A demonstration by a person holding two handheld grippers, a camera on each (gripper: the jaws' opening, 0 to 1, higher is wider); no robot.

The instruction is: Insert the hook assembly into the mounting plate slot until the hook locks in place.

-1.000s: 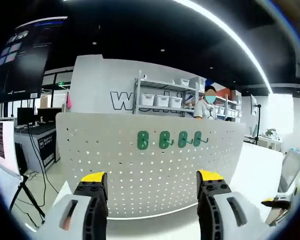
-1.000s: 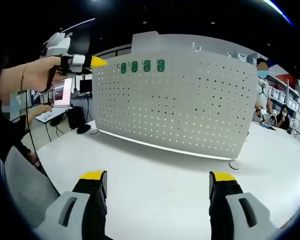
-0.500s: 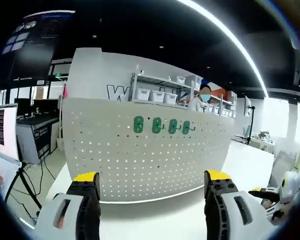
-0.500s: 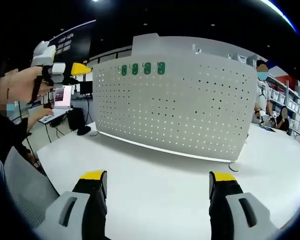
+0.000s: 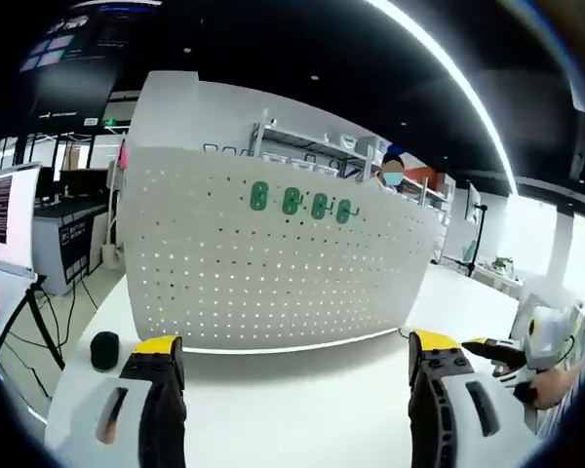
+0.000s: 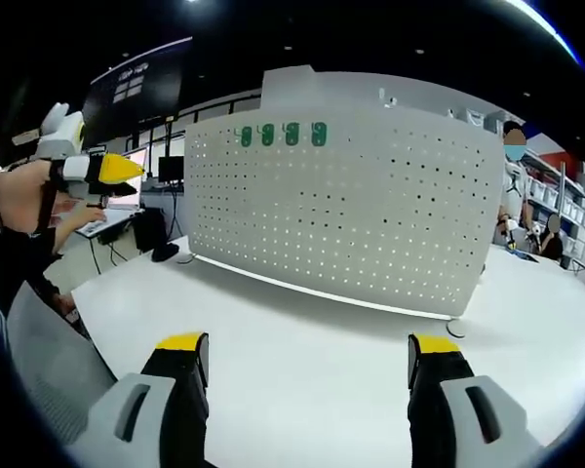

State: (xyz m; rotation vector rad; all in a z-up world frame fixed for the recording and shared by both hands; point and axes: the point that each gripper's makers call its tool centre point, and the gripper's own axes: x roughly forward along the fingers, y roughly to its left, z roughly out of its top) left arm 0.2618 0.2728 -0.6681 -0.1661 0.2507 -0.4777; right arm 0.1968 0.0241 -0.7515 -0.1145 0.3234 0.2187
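A white table (image 6: 302, 361) spreads across the lower half of the right gripper view, and standing on it, across the middle, is the white perforated mounting plate (image 6: 351, 210). In the left gripper view, a small dark round object (image 5: 104, 350) sits at lower left, near the plate's corner.

Both grippers, the left gripper (image 5: 291, 366) and right gripper (image 6: 310, 366), have grey bodies, black jaws, yellow tips.
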